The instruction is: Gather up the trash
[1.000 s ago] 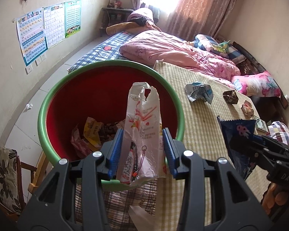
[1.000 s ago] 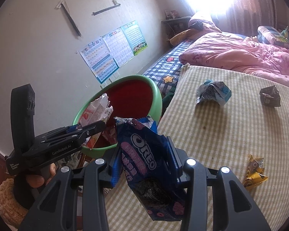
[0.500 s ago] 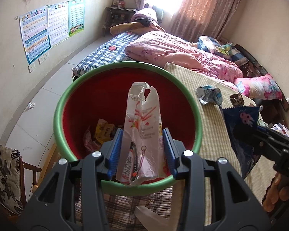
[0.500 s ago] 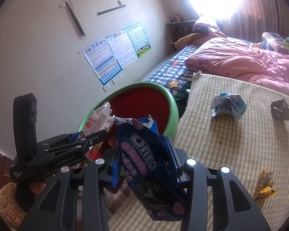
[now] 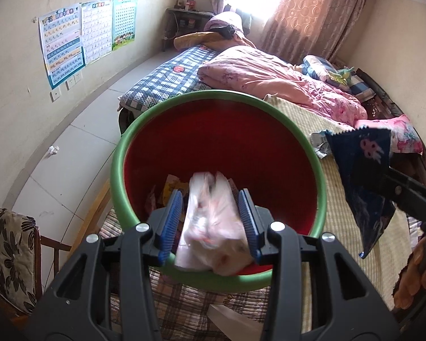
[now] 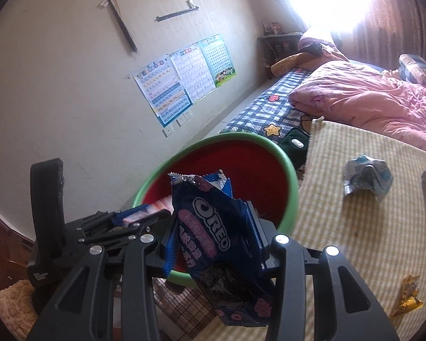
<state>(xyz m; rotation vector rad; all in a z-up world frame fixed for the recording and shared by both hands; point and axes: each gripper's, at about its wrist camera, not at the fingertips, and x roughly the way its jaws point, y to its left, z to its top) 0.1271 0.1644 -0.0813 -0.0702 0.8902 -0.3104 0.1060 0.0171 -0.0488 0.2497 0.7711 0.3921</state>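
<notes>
Left tool (image 5: 210, 224) spread partly open around a blurred pink wrapper (image 5: 213, 227) above the red bin (image 5: 221, 142), right tool (image 6: 213, 233) clamped on a blue Oreo packet (image 6: 213, 236) beside its rim.

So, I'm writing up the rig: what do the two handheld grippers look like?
Both are matte black plastic with cut-out slots and silver screw heads. The left gripper has blue ribbed finger pads; the right gripper's pads look blue too. White lettering marks the left gripper's body, too small to read. No cables show.

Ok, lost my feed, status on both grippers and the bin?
Left gripper open, white wrapper dropping into bin. Right gripper shut on Oreo wrapper. Nothing blocking.
</notes>
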